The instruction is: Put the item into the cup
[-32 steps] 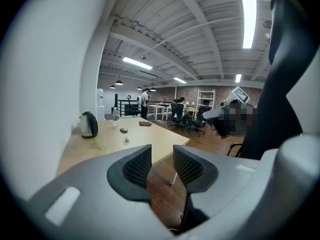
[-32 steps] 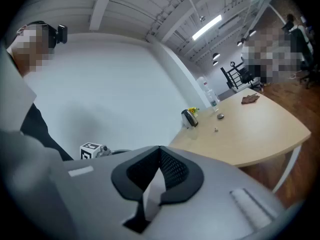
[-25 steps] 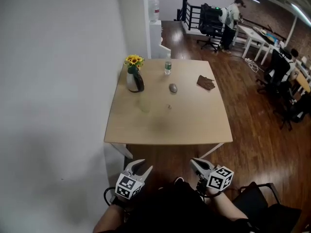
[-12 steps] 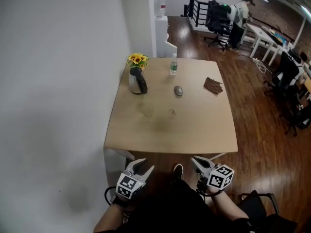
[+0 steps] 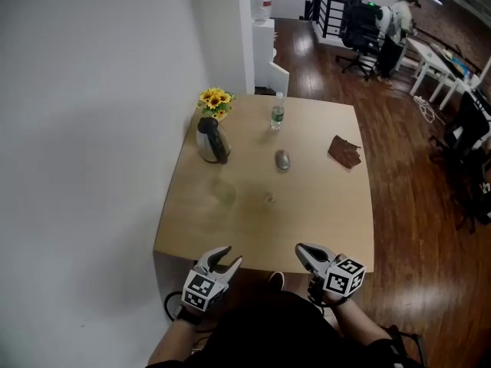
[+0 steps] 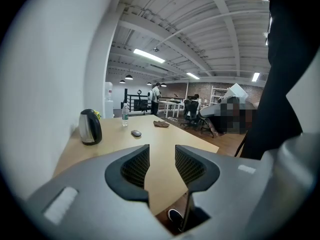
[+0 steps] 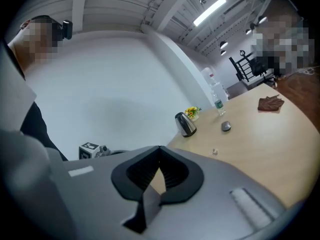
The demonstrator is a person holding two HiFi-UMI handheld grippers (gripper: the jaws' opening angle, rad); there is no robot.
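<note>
A small pale item (image 5: 268,198) lies in the middle of the wooden table (image 5: 322,228). To its left a faint see-through cup (image 5: 223,193) seems to stand; it is hard to make out. My left gripper (image 5: 227,257) hangs at the table's near edge, open, with nothing between its fingers; the left gripper view shows a clear gap between its jaws (image 6: 162,156). My right gripper (image 5: 300,249) is at the near edge too, shut and empty, its pads meeting (image 7: 160,149). The item (image 7: 215,152) also shows in the right gripper view.
At the back left stand a steel kettle (image 5: 212,139) and yellow flowers (image 5: 214,100). A water bottle (image 5: 277,116), a grey mouse (image 5: 283,159) and a brown cloth (image 5: 345,152) lie farther back. A white wall runs along the left. Office chairs and a person are in the far room.
The view has moved toward the table, so both grippers now reach its near edge. Neither gripper's jaws have changed.
</note>
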